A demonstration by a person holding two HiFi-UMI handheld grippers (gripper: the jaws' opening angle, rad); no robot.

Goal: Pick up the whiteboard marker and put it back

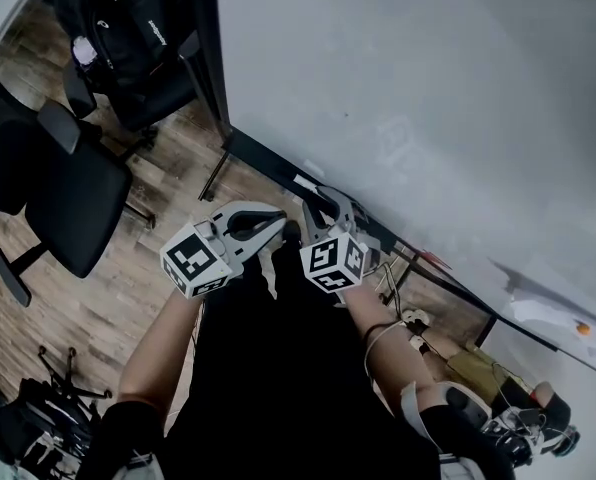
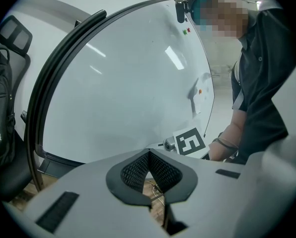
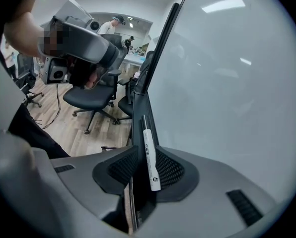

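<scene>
At the lower centre of the right gripper view, the right claw (image 3: 147, 151) stood apart around the whiteboard marker (image 3: 149, 157). The marker lay lengthwise on the dark tray (image 3: 137, 110) along the foot of the whiteboard (image 3: 227, 83), against one pad. The left claw (image 2: 148, 155) was closed on nothing, low in its view.

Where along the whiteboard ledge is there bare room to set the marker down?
Bare: the ledge beyond the marker, toward the office chairs. Crowded: the stretch under the right hand-held gripper, and farther along the other way, where a small red item lies on the ledge.
</scene>
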